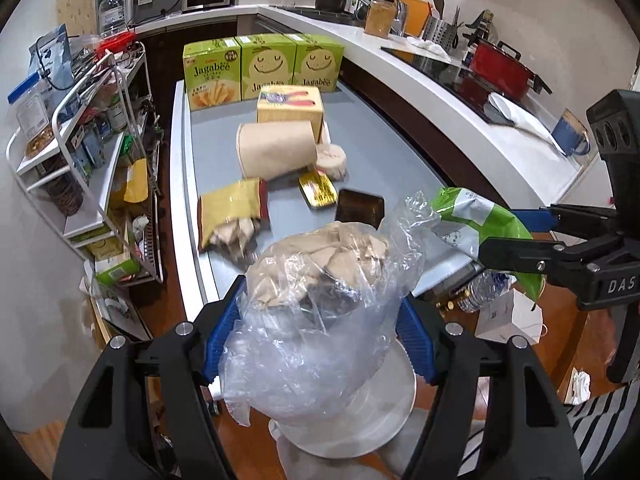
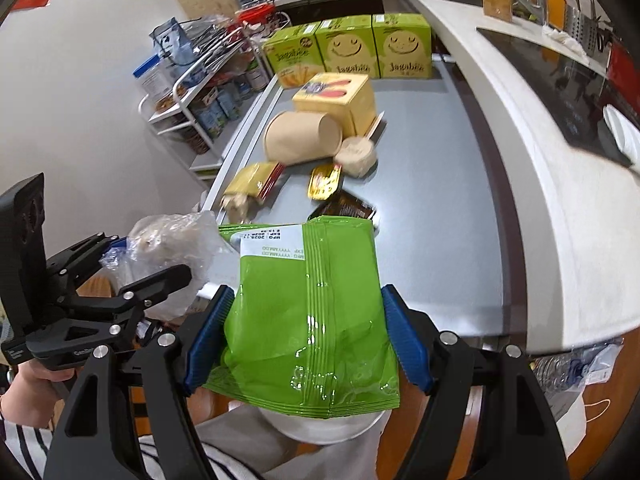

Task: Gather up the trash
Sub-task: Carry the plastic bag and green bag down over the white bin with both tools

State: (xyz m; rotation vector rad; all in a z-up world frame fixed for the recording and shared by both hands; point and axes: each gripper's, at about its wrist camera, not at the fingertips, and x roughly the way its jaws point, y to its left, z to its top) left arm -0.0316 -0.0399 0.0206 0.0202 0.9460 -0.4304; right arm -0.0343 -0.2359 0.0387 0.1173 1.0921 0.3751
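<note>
The left gripper (image 1: 320, 320) clamps a crumpled clear plastic bag (image 1: 320, 312) stuffed with tan paper, while the right gripper (image 2: 308, 332) grips a green snack pouch (image 2: 308, 320) — both held over the near edge of the grey table (image 2: 440, 220). At twelve o'clock from the pouch lie a dark tray (image 2: 344, 208), a gold wrapper (image 2: 326, 180), a yellow packet (image 2: 256, 180), a tipped paper cup (image 2: 300, 142) and a yellow box (image 2: 336, 98). Three green Jagabee boxes (image 2: 352, 48) line the far edge.

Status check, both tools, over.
Left tool shut on clear bag. Right tool shut on green packet. More wrappers on table.
</note>
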